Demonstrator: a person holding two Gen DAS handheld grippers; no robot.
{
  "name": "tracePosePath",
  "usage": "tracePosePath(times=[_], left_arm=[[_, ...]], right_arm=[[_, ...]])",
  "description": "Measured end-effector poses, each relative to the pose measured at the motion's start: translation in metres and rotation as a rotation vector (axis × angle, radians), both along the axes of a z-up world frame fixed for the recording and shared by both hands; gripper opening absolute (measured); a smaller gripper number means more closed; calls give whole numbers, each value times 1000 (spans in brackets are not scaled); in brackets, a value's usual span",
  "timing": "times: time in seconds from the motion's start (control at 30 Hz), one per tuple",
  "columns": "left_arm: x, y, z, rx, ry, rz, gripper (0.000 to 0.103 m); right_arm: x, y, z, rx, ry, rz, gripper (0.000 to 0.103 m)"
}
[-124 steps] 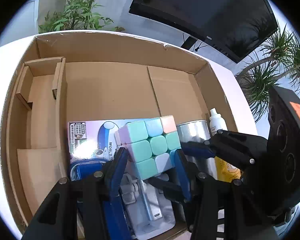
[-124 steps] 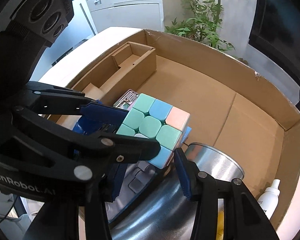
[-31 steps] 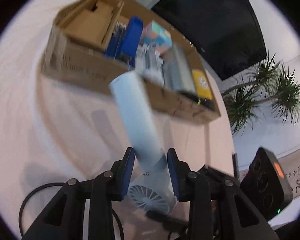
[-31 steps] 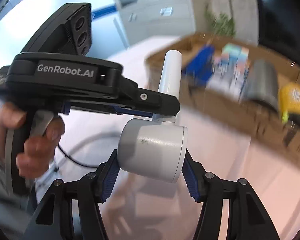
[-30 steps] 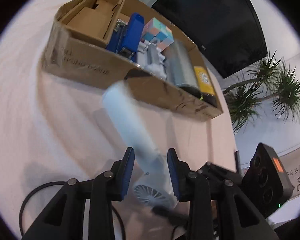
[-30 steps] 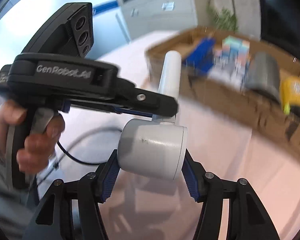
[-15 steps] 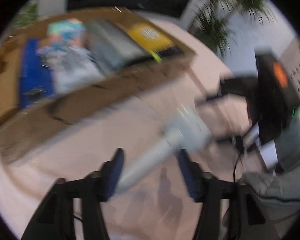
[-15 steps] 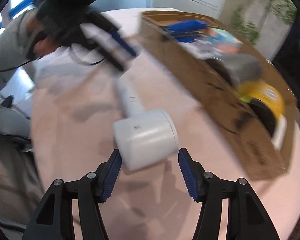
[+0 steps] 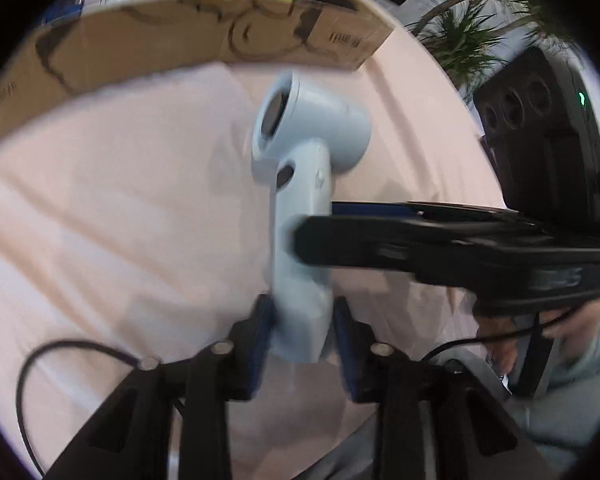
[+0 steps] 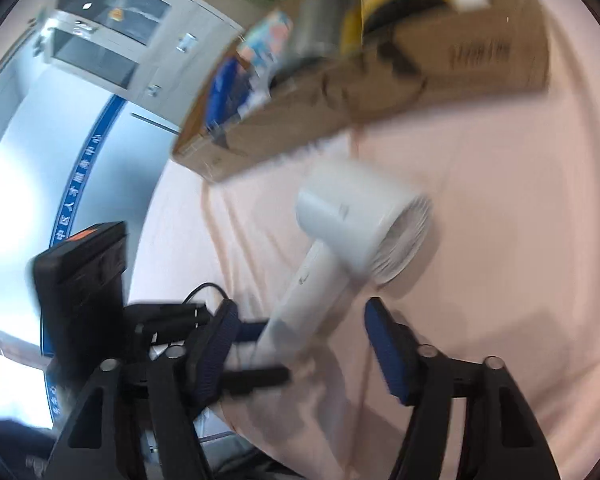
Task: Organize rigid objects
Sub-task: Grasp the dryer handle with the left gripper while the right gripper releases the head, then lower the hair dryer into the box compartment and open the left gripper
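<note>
Both views are smeared by motion, so edges are soft. In the left wrist view the box (image 9: 204, 36) is cut off at the top, and only slivers of its contents show over the rim: a yellow thing, a grey can, some blue. In the right wrist view the same box (image 10: 452, 60) tilts across the top right, its contents blurred patches of colour.

The hair dryer (image 9: 304, 184) is pale blue-white, with a short round barrel and a straight handle. You hold it above the pink cloth (image 9: 100, 208), just in front of the box. In the right wrist view the dryer (image 10: 360, 220) shows its ribbed rear grille, turned to the lower right.

Your left gripper (image 9: 302, 334) has just been closing, and its blue pads press both sides of the handle's lower end. Your right gripper (image 10: 298, 344) has also been closing; the handle passes between its jaws near the left pad, but blur hides any contact, and the right pad stands clear. In the left wrist view it reaches in level from the right, crossing the handle halfway up, with your hand (image 9: 540, 340) on its grip. A black cable (image 9: 32, 364) loops at lower left.
</note>
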State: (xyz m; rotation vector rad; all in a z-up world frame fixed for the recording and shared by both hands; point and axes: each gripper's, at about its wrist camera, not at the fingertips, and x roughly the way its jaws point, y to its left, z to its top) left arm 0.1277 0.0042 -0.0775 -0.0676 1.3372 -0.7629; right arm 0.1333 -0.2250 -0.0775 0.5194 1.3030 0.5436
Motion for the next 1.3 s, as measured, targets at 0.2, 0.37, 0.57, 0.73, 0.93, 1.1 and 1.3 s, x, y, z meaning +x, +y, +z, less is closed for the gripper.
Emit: tracePosePath(times=[0.2,0.37,0.57,0.73,0.93,1.1,1.3], left_arm=[[-26,19,18,14,-87,96,28],[-26,59,77,-17,-242,193,28],[42,134,139,4,-406,364,27],[142,166,128,9,-308,422,27],[200,178,72,42,-119,430,28],[193,183,62,65,-76,430,28],[142,182,105,133,-314,446,42]], right_arm=[[8,28,7,-91,-70,-12,32],[18,50,70,-96,-222,40,31],[112,133,146,-14,-408,173,31],[207,196,154,-23,-372,233,31],[297,237,87,-59,-144,208,31],[310,244,70,-32,-92,192,26],[251,215,129,-137,-333,146,71]])
